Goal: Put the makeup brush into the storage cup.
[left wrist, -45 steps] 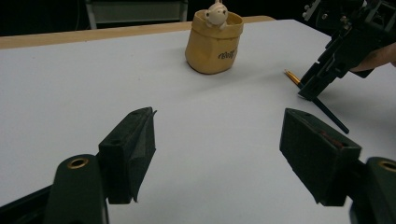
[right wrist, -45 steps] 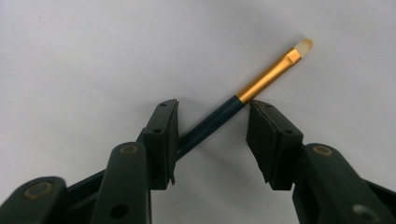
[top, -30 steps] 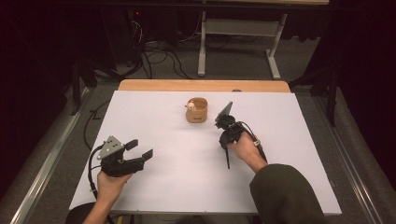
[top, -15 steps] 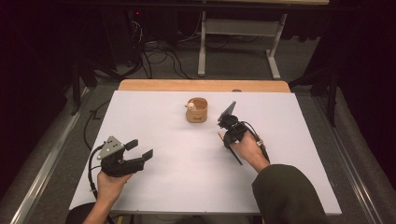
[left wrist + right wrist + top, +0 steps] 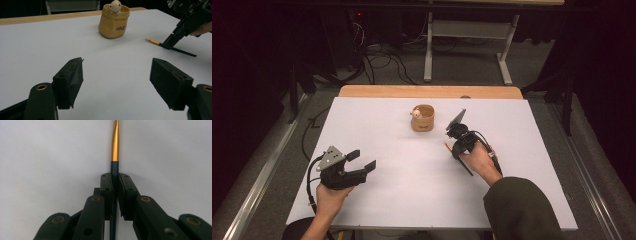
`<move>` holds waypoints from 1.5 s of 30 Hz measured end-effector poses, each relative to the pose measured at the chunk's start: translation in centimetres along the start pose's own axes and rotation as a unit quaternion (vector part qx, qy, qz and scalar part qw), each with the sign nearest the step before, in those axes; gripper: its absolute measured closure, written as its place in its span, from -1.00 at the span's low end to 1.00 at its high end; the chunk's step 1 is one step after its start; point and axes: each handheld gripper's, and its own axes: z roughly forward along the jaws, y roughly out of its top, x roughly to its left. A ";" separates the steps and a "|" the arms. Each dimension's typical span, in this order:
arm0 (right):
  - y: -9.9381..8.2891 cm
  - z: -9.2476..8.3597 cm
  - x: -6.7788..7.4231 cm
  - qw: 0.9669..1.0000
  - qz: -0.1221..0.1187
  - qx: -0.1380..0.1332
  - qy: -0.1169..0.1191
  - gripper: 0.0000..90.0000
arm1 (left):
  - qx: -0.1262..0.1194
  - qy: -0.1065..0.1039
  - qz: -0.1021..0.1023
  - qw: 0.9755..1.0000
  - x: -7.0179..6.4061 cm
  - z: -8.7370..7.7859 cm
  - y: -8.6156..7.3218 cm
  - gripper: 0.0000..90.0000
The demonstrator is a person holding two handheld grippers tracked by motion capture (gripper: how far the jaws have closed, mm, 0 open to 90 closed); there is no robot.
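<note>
Brush (image 5: pixel 458 159) pinched in right gripper (image 5: pixel 455 148), high view: thin dark handle, gold ferrule end pointing toward table centre, lying on or just above the white table (image 5: pixel 412 200); contact not clear from here. Right gripper sits right of centre, tipped down onto the brush, person's right hand (image 5: pixel 480 161) behind it, dark sleeve (image 5: pixel 519 210) coming in from bottom edge. Its jaws have just been closing, with the brush handle between them. Tan cup (image 5: pixel 422 118) with a small white figure (image 5: pixel 416 113) at its rim stands just beyond and to the left of that gripper, near it, not touching. Left gripper (image 5: pixel 362 161) low left on the table, held in left hand (image 5: pixel 331 197), jaws spread, nothing between them, well apart from brush and cup. Wooden board edge (image 5: pixel 430 91) along the far side of the table.

Left gripper view: both black jaws rise from the bottom, wide apart, bare white table between. Cup (image 5: pixel 114 21) at top centre, upright, white figure (image 5: pixel 115 5) peeking over the rim. Right gripper (image 5: pixel 169 44) at top right, tips down on the brush (image 5: pixel 170 47); gold end sticks out left of the jaws, dark handle runs out to the right along the table.

Right gripper view: pads (image 5: pixel 107 188) pressed together on the dark brush handle (image 5: pixel 114 170), one each side. Gold ferrule runs straight ahead past the jaw tips, top end blurred. White table below.
</note>
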 end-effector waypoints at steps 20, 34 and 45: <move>-0.7 -0.2 -0.4 0.999 -0.017 -0.026 0.013 0.89 | 0.000 0.001 -0.001 1.000 0.1 -0.1 0.0 -0.39; -1.2 -1.6 0.0 0.998 -0.023 -0.057 0.025 0.88 | 0.001 0.000 -0.002 1.000 0.1 0.0 0.0 -0.39; -2.3 -2.4 -0.4 0.996 -0.021 -0.083 0.039 0.88 | 0.001 0.000 -0.002 1.000 0.0 0.0 0.0 -0.39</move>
